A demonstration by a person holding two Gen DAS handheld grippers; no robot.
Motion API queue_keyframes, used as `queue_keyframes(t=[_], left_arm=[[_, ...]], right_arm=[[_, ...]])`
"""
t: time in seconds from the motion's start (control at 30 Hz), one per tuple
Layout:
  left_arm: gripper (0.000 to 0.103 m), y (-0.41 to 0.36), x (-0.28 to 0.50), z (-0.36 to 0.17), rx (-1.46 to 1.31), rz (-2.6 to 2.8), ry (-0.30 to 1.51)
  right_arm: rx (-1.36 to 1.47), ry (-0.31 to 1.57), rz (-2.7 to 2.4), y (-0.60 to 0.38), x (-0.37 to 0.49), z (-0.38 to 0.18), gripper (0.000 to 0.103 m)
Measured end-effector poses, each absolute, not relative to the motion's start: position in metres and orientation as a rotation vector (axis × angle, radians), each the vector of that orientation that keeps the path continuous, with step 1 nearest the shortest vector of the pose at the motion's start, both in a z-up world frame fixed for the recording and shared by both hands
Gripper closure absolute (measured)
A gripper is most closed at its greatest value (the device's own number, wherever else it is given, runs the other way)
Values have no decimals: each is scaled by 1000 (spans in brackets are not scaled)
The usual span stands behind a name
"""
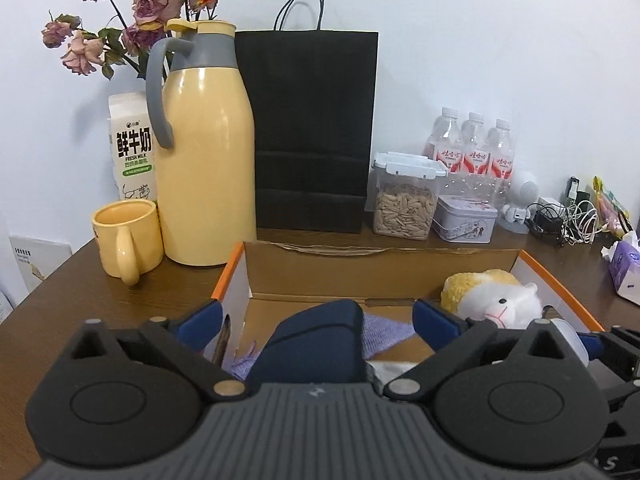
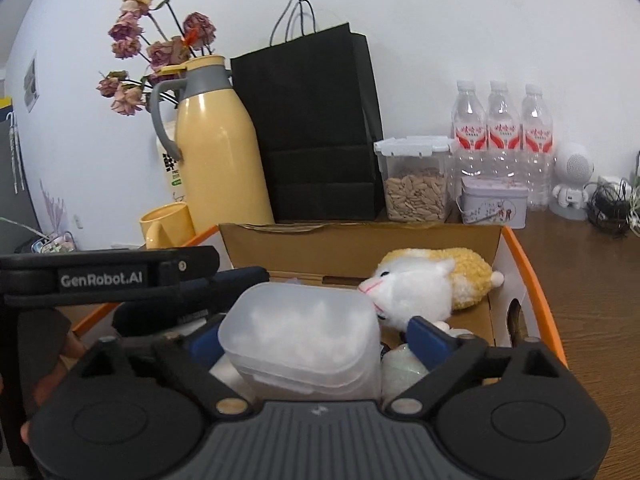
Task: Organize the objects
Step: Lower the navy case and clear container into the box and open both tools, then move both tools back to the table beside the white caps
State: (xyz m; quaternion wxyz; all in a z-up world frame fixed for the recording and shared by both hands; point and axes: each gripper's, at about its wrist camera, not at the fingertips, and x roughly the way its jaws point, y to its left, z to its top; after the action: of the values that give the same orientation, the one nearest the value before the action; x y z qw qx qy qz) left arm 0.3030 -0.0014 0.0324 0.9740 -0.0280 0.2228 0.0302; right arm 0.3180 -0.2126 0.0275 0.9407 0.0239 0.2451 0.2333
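2 claws tilt down, open, over box.

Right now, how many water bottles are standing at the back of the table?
3 water bottles, side by side against the wall: left, middle, right, behind the seed container and tin. None visibly hidden.

left gripper: black linkage arms, blue pads, silver pivot pins, ribbed grey body | right gripper: same build | marking: white "GenRobot.AI" on left gripper's black side, seen from right wrist
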Motion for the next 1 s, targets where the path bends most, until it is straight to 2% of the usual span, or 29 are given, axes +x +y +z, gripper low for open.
queue_keyframes(t=[0.53, 1.0], left_arm=[[0, 2, 270, 55, -65, 64, 394], [0, 6, 192, 81, -34, 101, 388]], right_arm=[[6, 409, 450, -220, 292, 56, 0], [-42, 390, 437, -240, 207, 82, 0]])
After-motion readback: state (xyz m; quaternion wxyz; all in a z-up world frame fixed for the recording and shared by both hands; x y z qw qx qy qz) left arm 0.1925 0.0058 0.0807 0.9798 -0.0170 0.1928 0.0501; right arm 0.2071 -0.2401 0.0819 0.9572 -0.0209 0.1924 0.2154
